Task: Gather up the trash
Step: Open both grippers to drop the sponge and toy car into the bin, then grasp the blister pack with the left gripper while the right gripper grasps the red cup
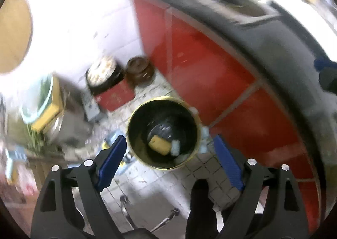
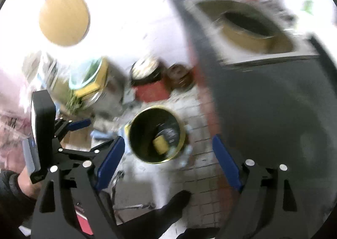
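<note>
Left wrist view shows you the trash bin (image 1: pixel 163 132), a round dark can with a yellow rim, standing on the tiled floor straight ahead of your left gripper (image 1: pixel 170 156) and below it. Its mouth faces up toward the camera, so the line that matters runs from the gripper down into the opening. Your left gripper has its blue pads wide apart and nothing sits between them; the bin's rim appears in the gap between the two pads. Inside the bin, near the bottom, lies a yellow piece (image 1: pixel 159 145) with a pale scrap (image 1: pixel 175 146) just beside it.

From the right wrist view, the bin (image 2: pixel 157 134) lies ahead of your right gripper (image 2: pixel 168 150), nearer its left pad. This gripper is also spread and empty. I judge the left one the nearer, but the blur makes this uncertain.

Beside the bin, on its right, stands the red cabinet (image 1: pixel 210 66) with a dark top. Behind the bin are a red box (image 1: pixel 114 96) and a brown jar (image 1: pixel 140 70). Small pale scraps (image 1: pixel 205 131) lie against the bin on the cabinet side, and I think these are what remains to collect
</note>
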Demonstrator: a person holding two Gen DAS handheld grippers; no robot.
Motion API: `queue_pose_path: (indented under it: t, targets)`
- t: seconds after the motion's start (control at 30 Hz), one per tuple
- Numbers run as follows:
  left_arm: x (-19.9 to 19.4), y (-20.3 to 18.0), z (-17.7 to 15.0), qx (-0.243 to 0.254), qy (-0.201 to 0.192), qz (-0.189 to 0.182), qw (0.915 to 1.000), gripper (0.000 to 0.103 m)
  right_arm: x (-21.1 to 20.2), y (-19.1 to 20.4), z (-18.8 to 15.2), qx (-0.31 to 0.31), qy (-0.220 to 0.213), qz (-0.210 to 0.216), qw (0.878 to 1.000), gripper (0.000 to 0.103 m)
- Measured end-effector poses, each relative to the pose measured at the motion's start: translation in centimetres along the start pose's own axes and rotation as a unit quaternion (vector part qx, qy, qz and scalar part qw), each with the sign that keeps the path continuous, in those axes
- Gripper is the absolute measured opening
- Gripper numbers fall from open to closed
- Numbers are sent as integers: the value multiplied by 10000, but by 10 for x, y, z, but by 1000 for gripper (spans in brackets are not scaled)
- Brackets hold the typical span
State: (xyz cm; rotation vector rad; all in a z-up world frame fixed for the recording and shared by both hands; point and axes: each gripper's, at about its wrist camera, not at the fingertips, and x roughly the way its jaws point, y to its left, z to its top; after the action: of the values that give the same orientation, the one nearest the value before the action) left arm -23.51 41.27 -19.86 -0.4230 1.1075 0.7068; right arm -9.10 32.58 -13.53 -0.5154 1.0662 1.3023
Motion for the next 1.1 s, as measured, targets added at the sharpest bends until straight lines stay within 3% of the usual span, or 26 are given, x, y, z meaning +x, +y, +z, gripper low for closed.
queue_pose_path:
  t: [0.17,0.3,0.37,0.4,0.43,0.57,0.77,0.87,1.1]
  targets:
    - [-55,-117,29,926,-488,-834,9910,88,-113,-77,-51,794,-632,-837,9913,85]
    - [-73,-217,39,1688,-500,-1588,9715,88,-189,-141,-113,1638,-1026,-1556,9687,85]
    - [-85,-277,40,2165,-528,-1959,9550,88,-225,-171,-150,2080,-1205,-1865,9526,85]
    - [-88,-293,41,2314,-554,-2019,9501,88,-232,-178,-162,2188,-1253,-1963,9476,85]
    - [-96,-324,39,2633,-634,-2115,9391,88,-246,-190,-178,2329,-1305,-2082,9409,85]
    - [-111,-397,24,3396,-776,-2317,9083,88,-295,-229,-245,2939,-1508,-2438,9118,85]
    - [-120,-471,-2,4120,-781,-2442,8744,88,-331,-245,-319,3404,-1552,-2726,8864,85]
    - [-121,-493,-14,4302,-755,-2427,8662,88,-341,-253,-342,3535,-1563,-2758,8801,85]
    - [-109,-521,-20,4625,-654,-2337,8527,88,-344,-268,-363,3636,-1438,-2689,8803,85]
